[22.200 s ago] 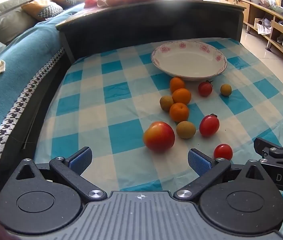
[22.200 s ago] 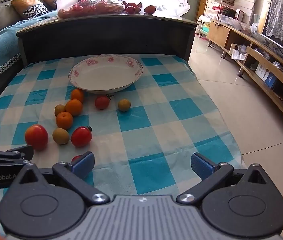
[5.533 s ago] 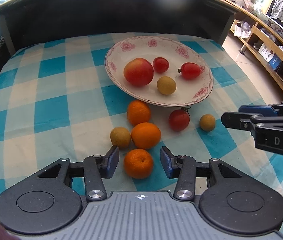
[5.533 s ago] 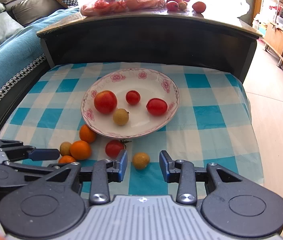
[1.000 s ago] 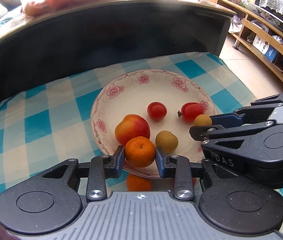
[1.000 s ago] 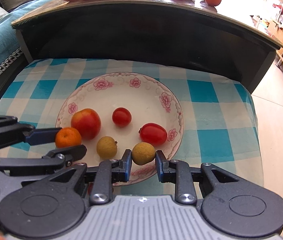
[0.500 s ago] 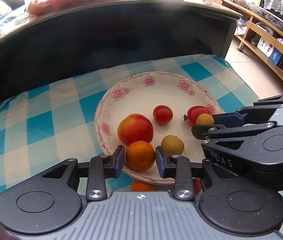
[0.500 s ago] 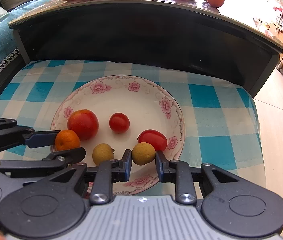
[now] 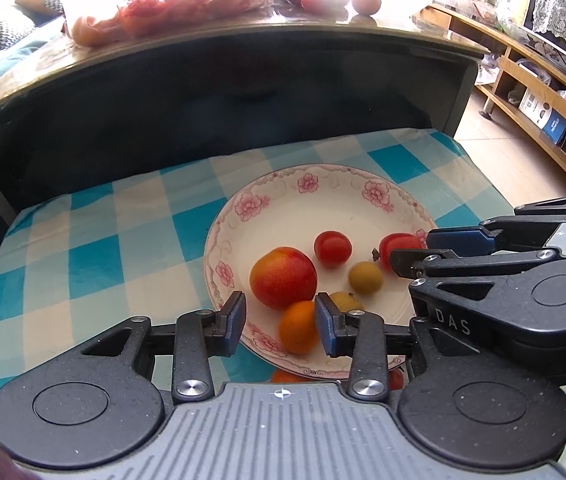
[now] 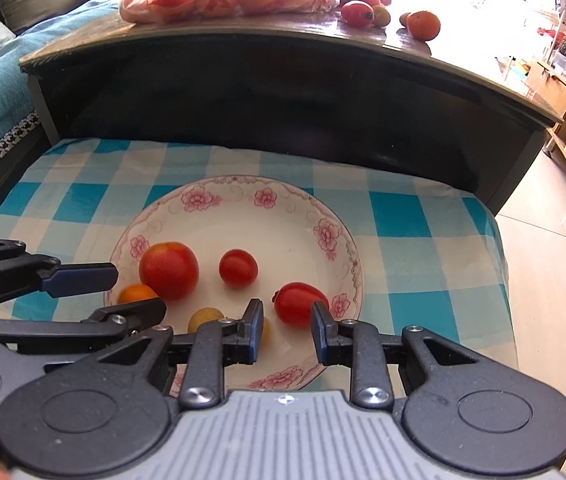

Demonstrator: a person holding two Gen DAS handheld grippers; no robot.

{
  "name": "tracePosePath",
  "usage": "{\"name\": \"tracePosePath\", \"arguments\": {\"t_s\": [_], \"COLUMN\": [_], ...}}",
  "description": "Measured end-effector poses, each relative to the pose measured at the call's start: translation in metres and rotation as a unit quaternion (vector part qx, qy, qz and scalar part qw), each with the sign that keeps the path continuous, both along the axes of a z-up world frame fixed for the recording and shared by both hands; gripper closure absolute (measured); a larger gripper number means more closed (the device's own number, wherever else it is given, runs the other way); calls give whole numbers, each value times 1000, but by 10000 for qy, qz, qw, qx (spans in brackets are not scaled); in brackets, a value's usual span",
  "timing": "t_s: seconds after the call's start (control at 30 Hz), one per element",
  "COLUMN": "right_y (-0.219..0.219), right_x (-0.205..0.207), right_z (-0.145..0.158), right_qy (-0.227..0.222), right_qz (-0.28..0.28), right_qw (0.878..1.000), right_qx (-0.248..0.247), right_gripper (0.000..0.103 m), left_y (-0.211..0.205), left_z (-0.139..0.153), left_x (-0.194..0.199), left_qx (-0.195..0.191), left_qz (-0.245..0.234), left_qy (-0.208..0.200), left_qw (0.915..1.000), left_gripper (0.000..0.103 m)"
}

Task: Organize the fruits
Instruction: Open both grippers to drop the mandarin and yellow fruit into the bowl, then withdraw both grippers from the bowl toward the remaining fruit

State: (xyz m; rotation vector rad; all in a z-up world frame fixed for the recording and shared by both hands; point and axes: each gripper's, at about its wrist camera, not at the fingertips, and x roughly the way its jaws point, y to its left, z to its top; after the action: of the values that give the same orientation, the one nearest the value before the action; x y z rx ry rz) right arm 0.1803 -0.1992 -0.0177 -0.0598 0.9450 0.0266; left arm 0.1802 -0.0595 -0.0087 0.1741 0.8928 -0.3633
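Note:
A flowered plate (image 9: 323, 172) on the blue-checked cloth holds a red apple (image 9: 283, 276), two tomatoes and two small yellow fruits. My left gripper (image 9: 281, 322) hangs over the plate's near edge. Its jaws are opening, and the orange (image 9: 298, 326) lies on the plate between them, with a gap to the left pad. In the right wrist view my right gripper (image 10: 286, 330) has its jaws close together and nothing gripped. A small yellow fruit (image 10: 265, 332) lies on the plate beside its left finger, near the long tomato (image 10: 299, 304).
Another orange (image 9: 287, 376) and a tomato (image 9: 395, 378) lie on the cloth just before the plate, half hidden by my left gripper. A dark raised table (image 10: 283, 80) with a bag of fruit walls the far side. Blue sofa at left, floor and shelves at right.
The left jaws have spread and the orange now rests on the plate. The yellow fruit has dropped from between the right pads onto the plate.

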Motion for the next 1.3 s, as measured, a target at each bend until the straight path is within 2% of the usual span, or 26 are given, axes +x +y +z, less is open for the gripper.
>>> {"name": "tracePosePath", "arguments": {"t_s": [0.47,0.77,0.97,1.3], "right_y": [1,4,6,14], "right_x": [-10,-22,-40,-78], "right_z": [16,25,32,22], "right_qy": [-286,-345,-242,194], "right_qz": [-139,-280,-292,-390], "right_qw": [9995,9988,9993,9989], "right_qx": [-50,-203,-77,169], "right_gripper": [74,73,73,72], "left_y": [2,2,7,10], "left_z": [14,19,22,16], "left_x": [-9,-25,-40,-77], "left_qx": [-92,8,9,314], "left_qz": [-33,-153,-193,-452], "left_qy": [-209,-311,-293,-174], "left_qw": [9997,9994,9994,9983], "left_gripper": [49,48,47,47]}}
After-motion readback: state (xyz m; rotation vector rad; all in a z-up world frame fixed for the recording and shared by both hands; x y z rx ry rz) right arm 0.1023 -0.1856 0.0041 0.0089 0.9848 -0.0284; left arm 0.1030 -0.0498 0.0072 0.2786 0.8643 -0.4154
